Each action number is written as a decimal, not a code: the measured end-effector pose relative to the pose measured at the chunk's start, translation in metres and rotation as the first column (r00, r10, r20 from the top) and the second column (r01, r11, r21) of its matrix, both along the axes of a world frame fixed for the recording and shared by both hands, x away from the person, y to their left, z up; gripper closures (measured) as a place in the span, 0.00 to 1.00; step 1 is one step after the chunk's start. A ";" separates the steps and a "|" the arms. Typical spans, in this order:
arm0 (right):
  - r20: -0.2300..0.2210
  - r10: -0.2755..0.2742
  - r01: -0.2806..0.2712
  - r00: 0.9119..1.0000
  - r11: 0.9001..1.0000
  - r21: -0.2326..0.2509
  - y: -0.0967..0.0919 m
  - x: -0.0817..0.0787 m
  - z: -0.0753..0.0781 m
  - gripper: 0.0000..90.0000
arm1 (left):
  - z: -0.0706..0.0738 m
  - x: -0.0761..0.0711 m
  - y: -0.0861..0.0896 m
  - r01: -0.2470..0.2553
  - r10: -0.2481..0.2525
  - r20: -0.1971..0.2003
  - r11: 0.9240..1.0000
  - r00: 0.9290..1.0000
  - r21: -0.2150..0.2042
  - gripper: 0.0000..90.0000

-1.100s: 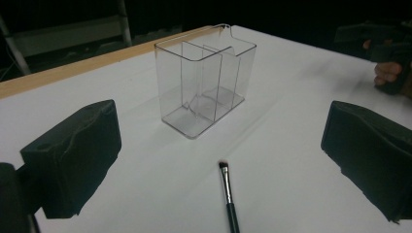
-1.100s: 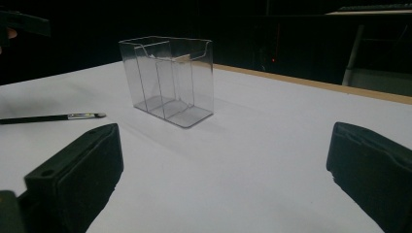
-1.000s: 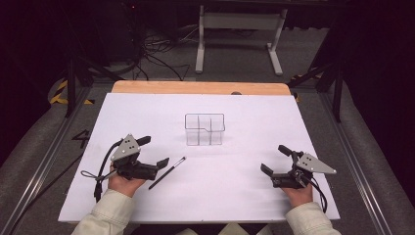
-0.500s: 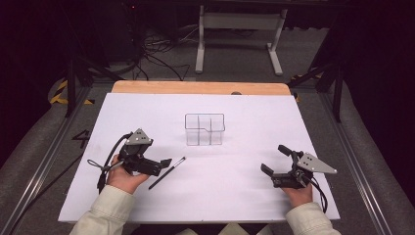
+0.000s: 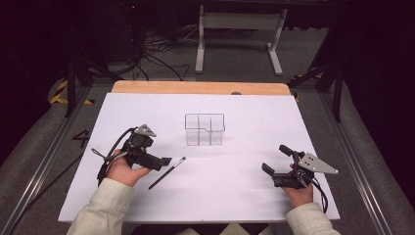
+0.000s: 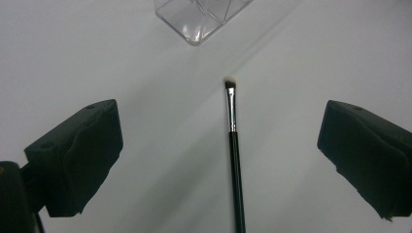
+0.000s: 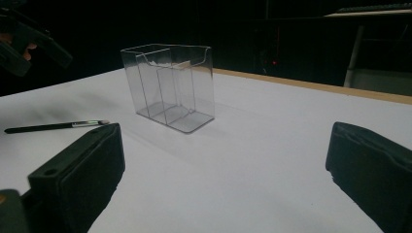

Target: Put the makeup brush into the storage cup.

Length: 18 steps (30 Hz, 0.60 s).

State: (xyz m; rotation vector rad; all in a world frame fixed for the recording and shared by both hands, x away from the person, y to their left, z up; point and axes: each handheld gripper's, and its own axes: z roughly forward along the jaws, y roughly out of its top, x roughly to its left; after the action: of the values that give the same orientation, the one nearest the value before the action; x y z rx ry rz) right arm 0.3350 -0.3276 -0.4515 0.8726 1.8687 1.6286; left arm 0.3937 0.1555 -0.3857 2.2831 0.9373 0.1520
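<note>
Your left hand [image 5: 122, 169] holds the left gripper [image 5: 164, 160] low over the white table [image 5: 244, 196], its nose turned toward the table's middle and angled down at the sheet; its jaws stand wide apart with nothing between them but the bare surface and the makeup brush [image 6: 233, 145]. In the left gripper view that brush lies flat between the two black pads, nearer the right one, touching neither, its pale bristle tip pointing away toward the clear organizer [image 6: 201, 19]. From the high view the brush [image 5: 167, 173] lies just beside the left gripper's tip, slanted, bristles toward the organizer. Your right hand [image 5: 298, 193] rests at the near right of the table, well apart from everything, holding the right gripper [image 5: 275, 160] level and aimed across the sheet; its jaws are also spread wide and hold nothing. The clear organizer [image 5: 204, 129] stands upright near the table's middle, and its divided compartments look empty in the right gripper view [image 7: 170, 87].
</note>
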 end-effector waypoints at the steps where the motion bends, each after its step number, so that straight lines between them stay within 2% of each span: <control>1: -0.001 0.000 0.000 1.000 1.000 0.001 0.000 0.000 0.000 0.02 | 0.000 0.000 -0.001 0.002 -0.002 -0.009 1.000 1.000 0.005 0.04; 5: -0.019 -0.017 0.017 1.000 1.000 0.007 -0.002 -0.001 0.000 0.04 | -0.004 0.003 -0.006 0.028 -0.026 -0.036 0.998 0.999 0.056 0.05; 9: 0.016 -0.042 0.042 0.999 0.999 0.009 -0.004 -0.006 0.003 0.10 | -0.008 0.004 -0.010 0.042 -0.037 -0.069 0.996 0.997 0.079 0.08; 12: 0.027 -0.050 0.050 0.998 0.999 0.000 -0.003 -0.008 0.004 0.10 | -0.010 0.005 -0.012 0.052 -0.044 -0.084 0.994 0.996 0.098 0.10; 15: 0.025 -0.045 0.045 0.999 0.999 0.002 -0.003 -0.007 0.004 0.09 | -0.015 0.005 -0.017 0.063 -0.050 -0.098 0.989 0.994 0.137 0.11; 18: 0.028 -0.046 0.046 0.999 0.999 0.002 -0.003 -0.008 0.004 0.09 | -0.017 0.005 -0.019 0.068 -0.050 -0.114 0.986 0.992 0.153 0.12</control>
State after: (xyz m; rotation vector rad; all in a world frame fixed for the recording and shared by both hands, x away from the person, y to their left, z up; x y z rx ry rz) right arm 0.3274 -0.3308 -0.4477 0.8824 1.8153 1.6065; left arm 0.3983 0.1364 -0.4026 2.4827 0.9409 0.0769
